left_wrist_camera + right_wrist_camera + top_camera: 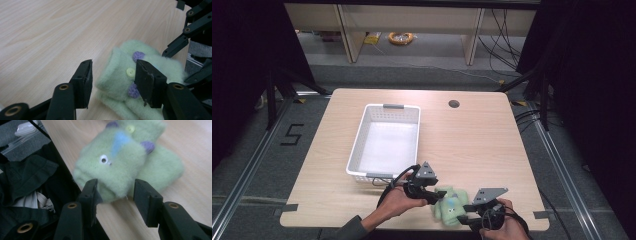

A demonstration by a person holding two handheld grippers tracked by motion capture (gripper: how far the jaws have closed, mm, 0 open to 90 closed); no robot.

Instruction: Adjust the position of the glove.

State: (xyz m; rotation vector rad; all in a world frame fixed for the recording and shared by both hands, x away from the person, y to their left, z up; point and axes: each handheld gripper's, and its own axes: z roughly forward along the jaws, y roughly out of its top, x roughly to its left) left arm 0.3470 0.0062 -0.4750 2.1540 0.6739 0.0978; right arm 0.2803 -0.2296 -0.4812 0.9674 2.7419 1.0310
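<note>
Green plush toy on tabletop between half-open left gripper and right gripper, neither gripping; likely slip off near edge if only loose fleece pinched.

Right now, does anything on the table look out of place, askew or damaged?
One thing: the green plush toy lies crumpled right at the table's near edge, in the right gripper view partly overhanging it, so it might slip off. The white basket sits slightly askew to the table's edges. No damage or spill shows.
</note>
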